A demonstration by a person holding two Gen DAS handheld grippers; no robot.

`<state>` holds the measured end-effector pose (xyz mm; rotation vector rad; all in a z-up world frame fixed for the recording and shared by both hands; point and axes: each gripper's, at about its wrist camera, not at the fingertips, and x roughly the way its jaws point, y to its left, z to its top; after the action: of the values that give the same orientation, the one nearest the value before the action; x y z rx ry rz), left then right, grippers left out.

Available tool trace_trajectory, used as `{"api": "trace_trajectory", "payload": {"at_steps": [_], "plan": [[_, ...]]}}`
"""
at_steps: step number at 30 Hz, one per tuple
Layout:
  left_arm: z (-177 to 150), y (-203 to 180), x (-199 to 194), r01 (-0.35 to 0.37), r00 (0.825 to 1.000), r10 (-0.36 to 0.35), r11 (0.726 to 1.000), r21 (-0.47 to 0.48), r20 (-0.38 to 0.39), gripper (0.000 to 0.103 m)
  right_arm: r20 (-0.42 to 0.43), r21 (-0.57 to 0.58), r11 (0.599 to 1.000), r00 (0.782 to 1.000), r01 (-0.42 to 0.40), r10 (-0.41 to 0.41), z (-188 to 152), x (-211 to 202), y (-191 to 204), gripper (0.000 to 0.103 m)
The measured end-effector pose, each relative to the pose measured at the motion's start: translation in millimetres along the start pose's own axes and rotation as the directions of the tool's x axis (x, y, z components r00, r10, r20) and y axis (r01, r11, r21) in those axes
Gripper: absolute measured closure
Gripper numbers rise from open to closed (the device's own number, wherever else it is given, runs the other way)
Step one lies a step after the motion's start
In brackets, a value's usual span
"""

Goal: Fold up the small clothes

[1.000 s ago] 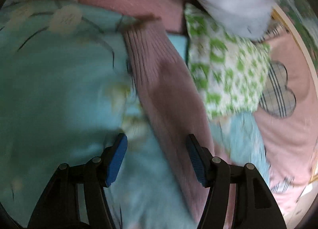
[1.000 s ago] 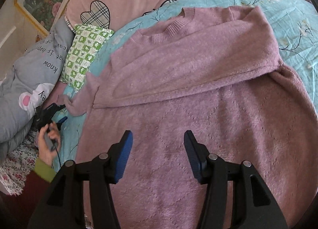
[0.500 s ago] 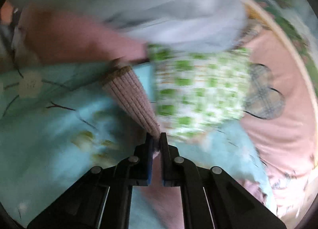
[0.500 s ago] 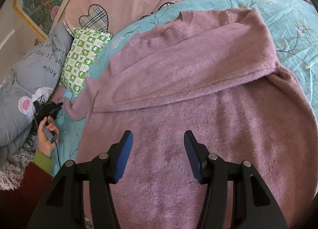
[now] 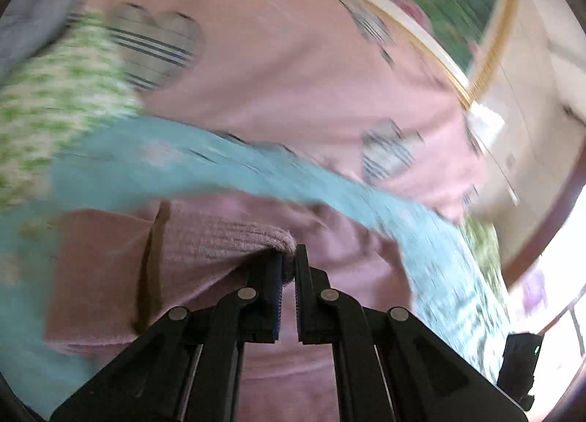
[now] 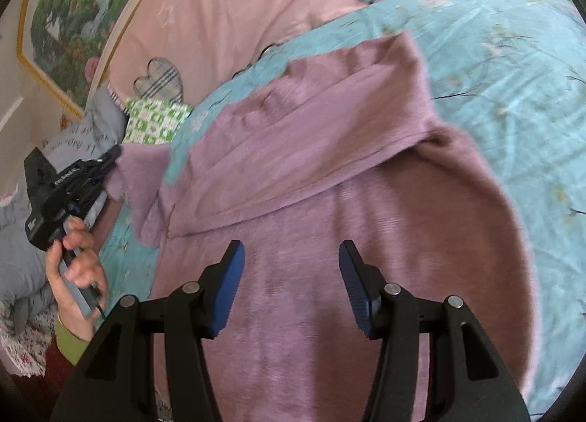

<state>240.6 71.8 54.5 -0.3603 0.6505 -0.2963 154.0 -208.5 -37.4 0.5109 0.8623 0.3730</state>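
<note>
Left hand-held gripper (image 5: 288, 268) clamped on ribbed sleeve cuff (image 5: 234, 235) of mauve sweater (image 6: 366, 239); right hand-held gripper (image 6: 291, 261) spread apart, hovering over sweater on bed (image 6: 512, 55).

Our right gripper (image 6: 291, 275) hovers wide open over the mauve sweater (image 6: 366, 239).

We see the sweater spread on a turquoise floral bedspread (image 6: 512, 55), one sleeve (image 6: 311, 151) folded across its chest. At the far left our left gripper (image 6: 110, 162), gripped in our left hand (image 6: 75, 264), pinches the other sleeve's cuff (image 6: 137, 173) and lifts it off the bed. Beyond lie a pink sheet with plaid hearts (image 6: 238, 8), a green-checked pillow (image 6: 155, 121), a grey quilt (image 6: 22, 261) and a framed landscape picture (image 6: 69, 19).
</note>
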Motion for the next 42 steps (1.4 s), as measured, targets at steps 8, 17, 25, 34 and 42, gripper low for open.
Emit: {"api": "trace_trajectory", "payload": {"at_steps": [8, 17, 25, 34, 42], "plan": [[-59, -58, 122, 0.023, 0.954, 0.022, 0.988, 0.149, -0.298, 0.086, 0.058, 0.073, 0.996, 0.996, 0.060, -0.064, 12, -26, -37, 0.048], [-88, -15, 49, -0.018, 0.957, 0.051, 0.993, 0.118, -0.286, 0.051, 0.010, 0.010, 0.999, 0.999, 0.041, -0.041, 22, 0, -14, 0.042], [-90, 84, -22, -0.283, 0.929, 0.284, 0.958, 0.039, -0.238, 0.044, -0.021, -0.275, 0.960, 0.998, 0.056, -0.065, 46, 60, 57, 0.038], [-85, 143, -22, -0.426, 0.874, 0.414, 0.905, 0.007, -0.253, 0.044, 0.023, -0.782, 0.600, 0.970, 0.169, -0.243, 20, 107, 110, 0.038], [-77, 138, 3, -0.504, 0.839, 0.491, 0.864, 0.003, -0.233, 0.044, 0.071, -0.819, 0.543, 0.973, 0.183, -0.221, 23, 142, 130, 0.070]]}}
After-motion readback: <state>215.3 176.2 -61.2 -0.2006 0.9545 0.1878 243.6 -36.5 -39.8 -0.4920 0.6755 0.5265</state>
